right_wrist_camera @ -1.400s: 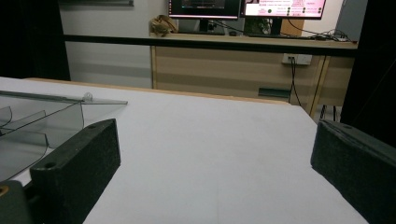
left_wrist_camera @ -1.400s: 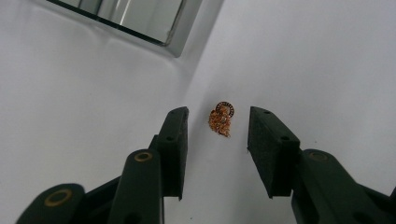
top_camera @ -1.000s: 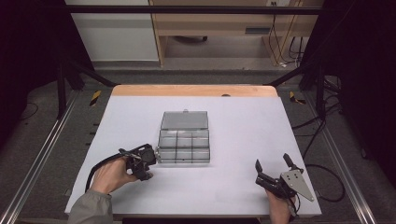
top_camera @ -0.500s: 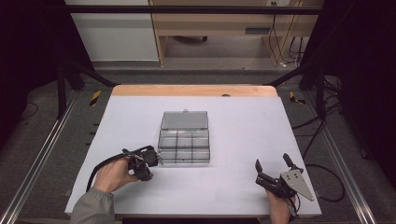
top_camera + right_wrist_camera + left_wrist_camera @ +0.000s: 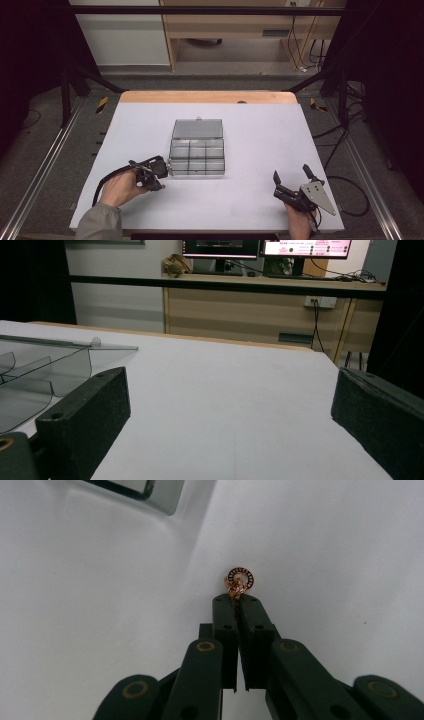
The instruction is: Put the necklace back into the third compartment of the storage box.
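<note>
My left gripper point(image 5: 239, 599) points down at the white table, and its jaws have just been closing. They are now shut on a small gold ring-shaped charm point(image 5: 240, 579), whose loop sticks out past the tips. In the high view the left gripper point(image 5: 159, 181) sits just off the front left corner of a clear compartment box point(image 5: 197, 150) with its lid folded back. Near the front right edge of the table my right gripper point(image 5: 290, 174) stands open, nothing between its jaws. The right gripper point(image 5: 230, 405) view looks level across the table.
A corner of the clear box point(image 5: 150, 490) shows ahead of the left jaws, and its lid point(image 5: 45, 365) lies left of the right jaws. The white table point(image 5: 260, 130) ends in a wooden strip at the back. Beyond it stand a desk and monitors point(image 5: 265, 247).
The left gripper's jaws have drawn together. Both hands stay where they were, and the box has not moved.
</note>
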`<state>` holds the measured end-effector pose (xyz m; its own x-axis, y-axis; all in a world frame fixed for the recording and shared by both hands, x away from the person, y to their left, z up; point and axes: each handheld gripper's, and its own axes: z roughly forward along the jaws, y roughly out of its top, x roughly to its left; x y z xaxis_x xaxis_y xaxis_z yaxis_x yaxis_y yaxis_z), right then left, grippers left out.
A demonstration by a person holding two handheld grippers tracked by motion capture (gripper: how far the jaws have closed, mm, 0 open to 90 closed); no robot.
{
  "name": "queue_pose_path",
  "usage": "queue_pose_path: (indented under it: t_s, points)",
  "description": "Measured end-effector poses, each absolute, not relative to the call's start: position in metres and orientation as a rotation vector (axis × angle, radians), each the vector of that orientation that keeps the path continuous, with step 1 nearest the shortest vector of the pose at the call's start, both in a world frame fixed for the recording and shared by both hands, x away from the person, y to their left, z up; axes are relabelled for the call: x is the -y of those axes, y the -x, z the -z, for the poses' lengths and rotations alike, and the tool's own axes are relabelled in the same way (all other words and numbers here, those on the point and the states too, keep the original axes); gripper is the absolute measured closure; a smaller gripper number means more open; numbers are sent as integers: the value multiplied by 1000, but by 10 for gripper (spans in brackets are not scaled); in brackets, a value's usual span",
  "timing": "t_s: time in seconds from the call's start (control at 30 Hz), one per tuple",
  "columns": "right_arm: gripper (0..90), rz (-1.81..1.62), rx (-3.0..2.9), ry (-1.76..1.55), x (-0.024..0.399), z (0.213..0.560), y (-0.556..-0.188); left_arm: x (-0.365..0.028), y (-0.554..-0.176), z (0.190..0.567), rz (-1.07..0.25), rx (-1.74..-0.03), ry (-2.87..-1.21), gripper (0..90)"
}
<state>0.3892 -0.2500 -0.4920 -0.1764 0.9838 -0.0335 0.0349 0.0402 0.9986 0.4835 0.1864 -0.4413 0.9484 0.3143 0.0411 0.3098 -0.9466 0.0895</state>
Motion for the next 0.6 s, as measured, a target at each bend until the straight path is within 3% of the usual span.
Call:
queue_pose_path:
  t_s: [0.6]
  points:
    - [30,-1287,-1388,-1118,249,492,-389,-220,-475,431,-136,-557,-2752,863]
